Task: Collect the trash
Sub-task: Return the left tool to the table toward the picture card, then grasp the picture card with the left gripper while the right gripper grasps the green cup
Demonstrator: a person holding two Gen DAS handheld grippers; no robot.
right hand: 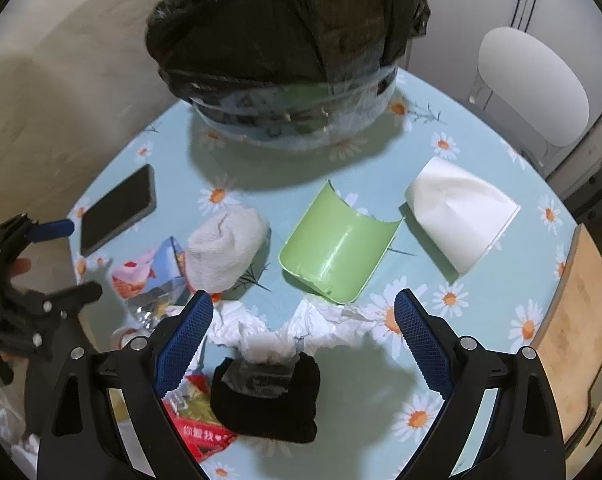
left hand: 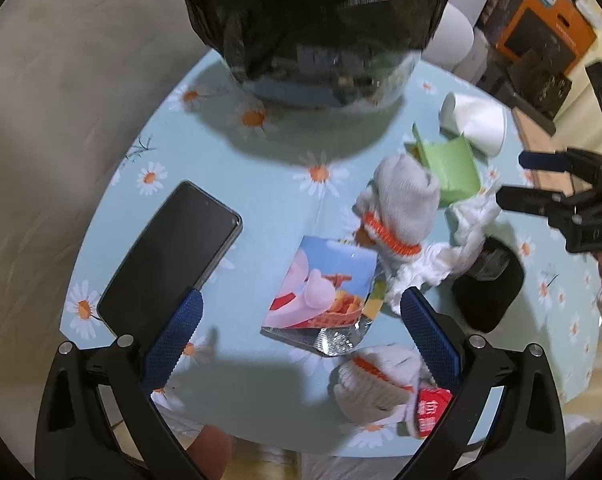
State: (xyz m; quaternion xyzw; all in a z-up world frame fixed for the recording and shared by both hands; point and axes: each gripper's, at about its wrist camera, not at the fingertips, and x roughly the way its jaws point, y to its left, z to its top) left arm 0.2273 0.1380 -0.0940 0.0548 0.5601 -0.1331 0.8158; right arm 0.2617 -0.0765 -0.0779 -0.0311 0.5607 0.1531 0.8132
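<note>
A bin lined with a black bag [left hand: 317, 28] [right hand: 289, 40] stands at the far side of the round daisy-print table [left hand: 261, 184] [right hand: 481, 168]. My left gripper [left hand: 301, 312] is open and empty, just above a colourful snack wrapper [left hand: 325, 288] [right hand: 149, 272]. My right gripper [right hand: 303, 308] is open and empty above crumpled white tissue [right hand: 261, 332] [left hand: 461, 232]. A cut green cup [right hand: 337, 248] [left hand: 449, 168], a tipped white paper cup [right hand: 461, 216] [left hand: 477, 120] and a red wrapper [right hand: 197, 428] [left hand: 429, 408] lie nearby.
A black phone [left hand: 169, 256] [right hand: 117, 208] lies at the left. Two white gloves with orange cuffs [left hand: 405, 204] [left hand: 373, 384] and a black pouch [right hand: 269, 396] [left hand: 489, 284] sit among the trash. A wooden board [right hand: 581, 340] and a white stool [right hand: 533, 84] are at the right.
</note>
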